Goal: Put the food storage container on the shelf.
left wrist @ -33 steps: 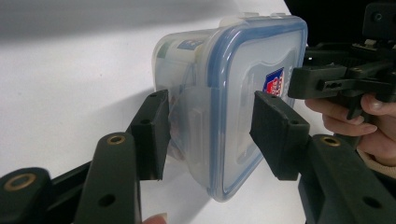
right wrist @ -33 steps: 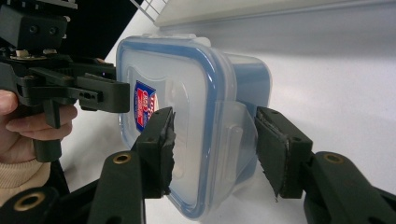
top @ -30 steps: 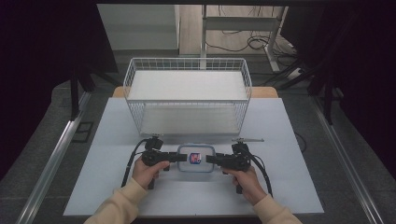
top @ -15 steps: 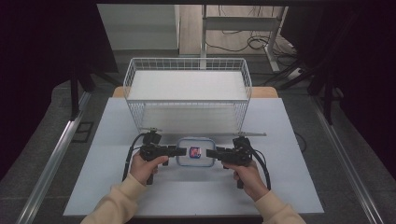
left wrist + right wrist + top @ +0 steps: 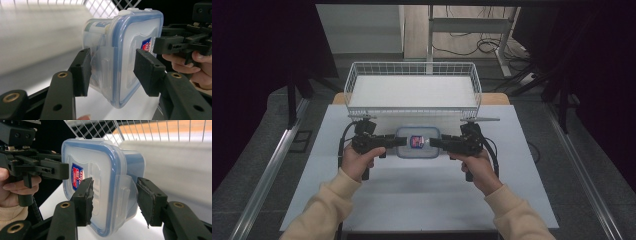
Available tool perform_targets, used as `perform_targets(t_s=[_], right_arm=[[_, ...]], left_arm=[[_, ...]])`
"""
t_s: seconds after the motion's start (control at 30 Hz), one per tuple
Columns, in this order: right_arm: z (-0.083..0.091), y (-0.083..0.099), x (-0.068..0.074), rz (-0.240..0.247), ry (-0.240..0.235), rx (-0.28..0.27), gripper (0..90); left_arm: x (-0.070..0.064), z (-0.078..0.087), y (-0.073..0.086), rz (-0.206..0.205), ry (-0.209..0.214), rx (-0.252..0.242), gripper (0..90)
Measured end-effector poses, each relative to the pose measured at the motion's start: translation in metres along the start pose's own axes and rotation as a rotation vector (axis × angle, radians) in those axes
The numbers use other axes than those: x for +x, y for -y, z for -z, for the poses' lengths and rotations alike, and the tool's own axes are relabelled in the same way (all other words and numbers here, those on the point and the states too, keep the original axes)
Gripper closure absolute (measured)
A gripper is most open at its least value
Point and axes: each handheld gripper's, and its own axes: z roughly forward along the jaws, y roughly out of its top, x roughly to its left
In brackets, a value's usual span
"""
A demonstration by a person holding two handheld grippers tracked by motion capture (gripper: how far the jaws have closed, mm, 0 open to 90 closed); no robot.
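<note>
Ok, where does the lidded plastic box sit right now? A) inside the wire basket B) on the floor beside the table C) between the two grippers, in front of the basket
C: the box is flanked by the left gripper and right gripper, short of the wire basket.

The one printed mark is a small red, white and blue sticker (image 5: 77, 177) on the clear lid (image 5: 97, 182) of the plastic box (image 5: 416, 142). In both gripper views it stands on edge and partly behind a black jaw, and its letters are too small and blurred to read. No other text, number or sign can be made out anywhere
</note>
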Motion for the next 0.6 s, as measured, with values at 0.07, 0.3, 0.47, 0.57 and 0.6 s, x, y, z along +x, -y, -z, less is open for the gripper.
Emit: perform_targets(t_s=[0.07, 0.3, 0.47, 0.57, 0.6], right_arm=[[0.003, -0.012, 0.005, 0.012, 0.002, -0.007, 48.5], [0.01, -0.049, 0.016, 0.056, 0.007, -0.023, 48.5], [0.011, -0.074, 0.019, 0.073, 0.005, -0.023, 48.5], [0.01, -0.088, 0.019, 0.081, 0.008, -0.019, 48.5], [0.009, -0.093, 0.019, 0.084, 0.009, -0.018, 48.5]], left_arm=[[-0.004, 0.005, -0.009, -0.008, 0.0, -0.016, 48.6], [-0.008, 0.017, -0.039, -0.017, 0.01, -0.051, 48.6], [-0.009, 0.024, -0.061, -0.021, 0.008, -0.066, 48.6], [-0.007, 0.026, -0.073, -0.019, 0.01, -0.067, 48.6], [-0.006, 0.026, -0.077, -0.011, 0.015, -0.071, 48.6]])
